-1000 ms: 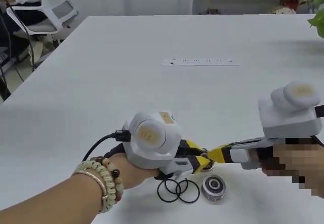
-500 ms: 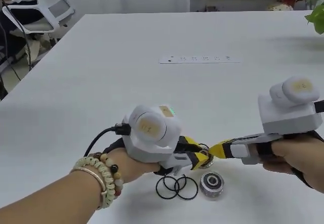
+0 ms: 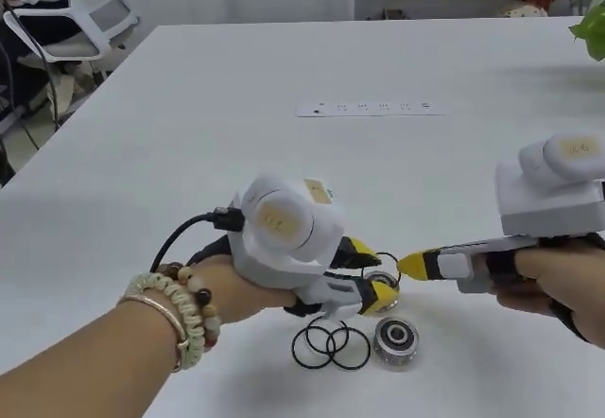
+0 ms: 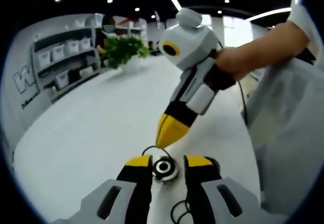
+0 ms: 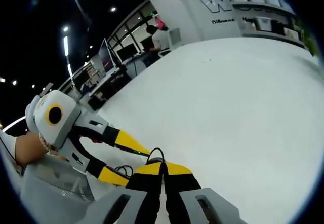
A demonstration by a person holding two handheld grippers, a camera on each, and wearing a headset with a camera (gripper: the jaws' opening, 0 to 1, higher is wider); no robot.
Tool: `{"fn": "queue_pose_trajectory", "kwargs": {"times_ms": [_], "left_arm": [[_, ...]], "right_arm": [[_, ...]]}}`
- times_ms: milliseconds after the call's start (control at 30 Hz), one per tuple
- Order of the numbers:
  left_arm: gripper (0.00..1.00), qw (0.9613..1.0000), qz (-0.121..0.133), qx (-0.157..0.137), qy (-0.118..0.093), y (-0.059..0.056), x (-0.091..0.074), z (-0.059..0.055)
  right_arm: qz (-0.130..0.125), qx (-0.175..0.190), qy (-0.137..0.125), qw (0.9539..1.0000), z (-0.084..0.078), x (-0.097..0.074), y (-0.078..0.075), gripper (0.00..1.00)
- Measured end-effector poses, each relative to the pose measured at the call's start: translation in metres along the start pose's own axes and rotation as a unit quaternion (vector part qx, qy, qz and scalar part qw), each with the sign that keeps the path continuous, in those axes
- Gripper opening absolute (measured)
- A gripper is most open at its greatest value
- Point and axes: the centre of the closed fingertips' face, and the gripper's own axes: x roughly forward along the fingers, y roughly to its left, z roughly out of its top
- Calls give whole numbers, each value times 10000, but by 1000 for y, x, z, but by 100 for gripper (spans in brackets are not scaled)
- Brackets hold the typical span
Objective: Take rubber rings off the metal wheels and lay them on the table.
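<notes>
White tabletop [image 3: 284, 153] carries three loose rings [image 3: 331, 345] overlapping just beside a second wheel [image 3: 395, 339]. Above them the left gripper [image 4: 167, 165] clamps a metal wheel [image 4: 164, 169], while the right gripper [image 5: 162, 171], jaws pressed together, pinches a black rubber ring [image 5: 154, 155] at that wheel.

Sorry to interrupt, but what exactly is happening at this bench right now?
A person is stripping rubber rings off metal wheels. The left gripper clamps a wheel above the table, while the right gripper pinches that wheel's rubber ring at its shut tips. Three loose rings and a bare wheel lie on the table below.
</notes>
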Motion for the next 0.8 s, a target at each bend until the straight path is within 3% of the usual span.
{"fn": "queue_pose_trajectory", "kwargs": {"times_ms": [400, 633, 800], "left_arm": [[43, 9988, -9, 203, -450, 1, -31, 49], [49, 9964, 159, 573, -606, 9, -59, 78], [56, 9956, 109, 733, -579, 2, -83, 85]], "right_arm": [[229, 46, -325, 9992, 18, -10, 14, 0], [444, -23, -403, 9982, 24, -11, 31, 0], [608, -63, -387, 9974, 25, -10, 41, 0]]}}
